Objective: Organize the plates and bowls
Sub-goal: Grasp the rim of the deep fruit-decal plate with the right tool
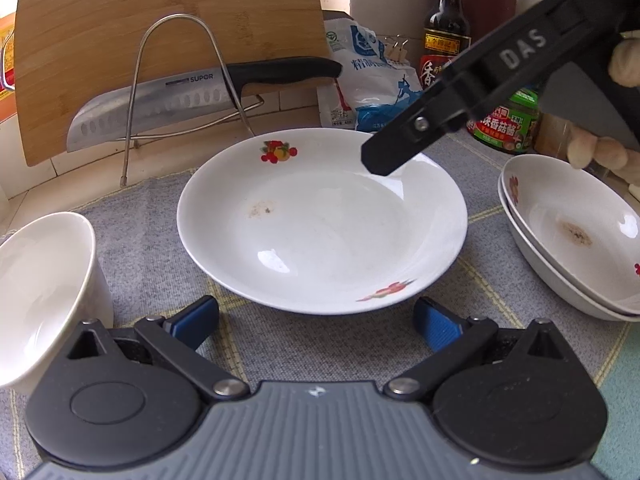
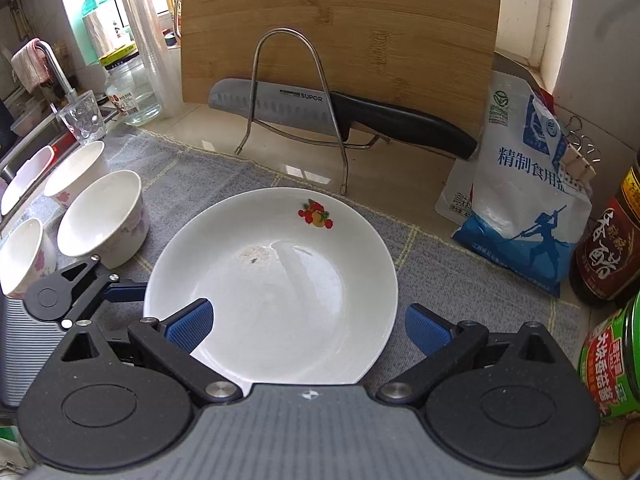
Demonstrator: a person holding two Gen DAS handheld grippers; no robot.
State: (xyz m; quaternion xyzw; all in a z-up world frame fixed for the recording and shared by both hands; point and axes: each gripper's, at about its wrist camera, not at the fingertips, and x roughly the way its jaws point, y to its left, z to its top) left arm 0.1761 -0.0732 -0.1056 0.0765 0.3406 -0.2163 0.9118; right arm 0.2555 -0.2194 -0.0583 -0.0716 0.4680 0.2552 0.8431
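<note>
A white plate with fruit prints (image 1: 320, 220) lies on the grey mat, and it also shows in the right wrist view (image 2: 276, 288). My left gripper (image 1: 316, 322) is open just short of the plate's near rim. My right gripper (image 2: 308, 326) is open and hangs over the plate, one pad above its inside and one beyond its right rim; its finger shows from the side in the left wrist view (image 1: 400, 148). Two stacked plates (image 1: 576, 240) sit to the right. Three white bowls (image 2: 100, 220) stand to the left, the nearest one (image 1: 40, 292) beside my left gripper.
A knife (image 2: 340, 114) rests on a wire rack (image 2: 296, 92) before a bamboo cutting board (image 2: 340, 32). A salt bag (image 2: 528, 208), a sauce bottle (image 2: 608, 256) and a green-lidded jar (image 2: 612, 364) stand at the right. A glass (image 2: 82, 120) and sink lie far left.
</note>
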